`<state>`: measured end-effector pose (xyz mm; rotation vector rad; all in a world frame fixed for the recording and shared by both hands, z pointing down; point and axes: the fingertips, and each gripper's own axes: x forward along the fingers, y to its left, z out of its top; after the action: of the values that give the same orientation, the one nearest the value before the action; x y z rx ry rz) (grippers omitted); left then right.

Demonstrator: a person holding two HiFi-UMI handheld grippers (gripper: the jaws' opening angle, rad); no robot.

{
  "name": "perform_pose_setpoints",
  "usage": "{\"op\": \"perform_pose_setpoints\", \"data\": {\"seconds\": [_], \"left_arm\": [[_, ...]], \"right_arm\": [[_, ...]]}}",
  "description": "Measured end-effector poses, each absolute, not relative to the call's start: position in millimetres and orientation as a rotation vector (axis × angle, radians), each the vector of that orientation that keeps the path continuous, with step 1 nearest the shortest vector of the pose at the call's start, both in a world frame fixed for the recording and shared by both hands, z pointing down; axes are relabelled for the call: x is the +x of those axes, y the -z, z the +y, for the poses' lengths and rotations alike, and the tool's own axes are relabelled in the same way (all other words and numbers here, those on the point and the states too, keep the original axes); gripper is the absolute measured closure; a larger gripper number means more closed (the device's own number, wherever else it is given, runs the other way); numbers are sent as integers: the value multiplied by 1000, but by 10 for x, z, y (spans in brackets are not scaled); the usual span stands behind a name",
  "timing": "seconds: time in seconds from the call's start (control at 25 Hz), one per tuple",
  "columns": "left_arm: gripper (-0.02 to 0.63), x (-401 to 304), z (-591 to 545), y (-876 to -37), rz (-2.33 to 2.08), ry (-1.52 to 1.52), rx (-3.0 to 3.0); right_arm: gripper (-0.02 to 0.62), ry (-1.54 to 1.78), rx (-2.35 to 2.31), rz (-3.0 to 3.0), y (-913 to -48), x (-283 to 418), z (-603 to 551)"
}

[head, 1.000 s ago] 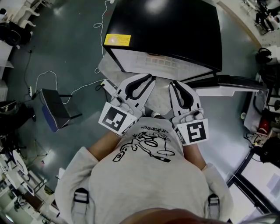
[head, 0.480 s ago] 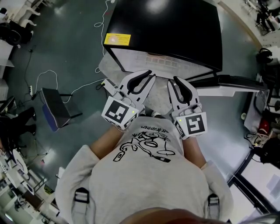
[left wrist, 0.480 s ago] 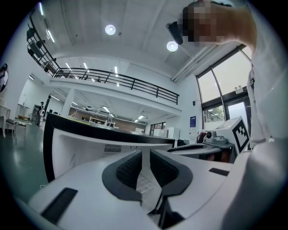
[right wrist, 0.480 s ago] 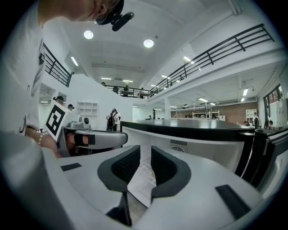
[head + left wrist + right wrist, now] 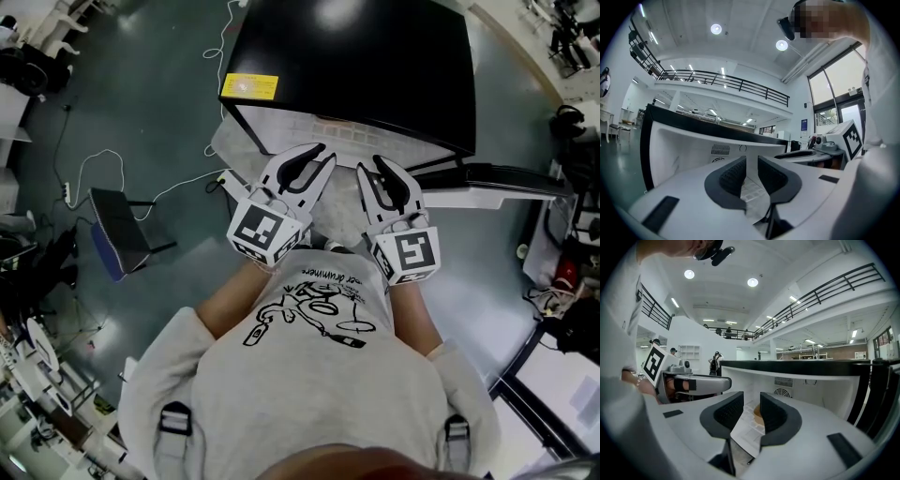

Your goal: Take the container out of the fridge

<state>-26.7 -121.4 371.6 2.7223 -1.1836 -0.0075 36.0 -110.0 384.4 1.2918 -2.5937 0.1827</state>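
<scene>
Evidently both claws are released: the left gripper and right gripper hang side by side before the open fridge. Their jaws have just been opening with nothing between them, probably to ready a two-sided grasp. A tan shape, likely the container, sits untouched on the fridge's floor.

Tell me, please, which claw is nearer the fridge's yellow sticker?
Left. The left claw is just below-right of the yellow sticker; the right claw sits farther right. Both have just been opening, with nothing between their jaws.
</scene>
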Motion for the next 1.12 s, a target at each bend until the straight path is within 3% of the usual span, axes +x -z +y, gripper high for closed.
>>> {"op": "perform_pose_setpoints", "data": {"seconds": [1.12], "left_arm": [[479,-300,-1823,-4358,-1309,-97,2599]], "right_arm": [[426,-254,1341,-2498,-4493,535,-1727]]}}
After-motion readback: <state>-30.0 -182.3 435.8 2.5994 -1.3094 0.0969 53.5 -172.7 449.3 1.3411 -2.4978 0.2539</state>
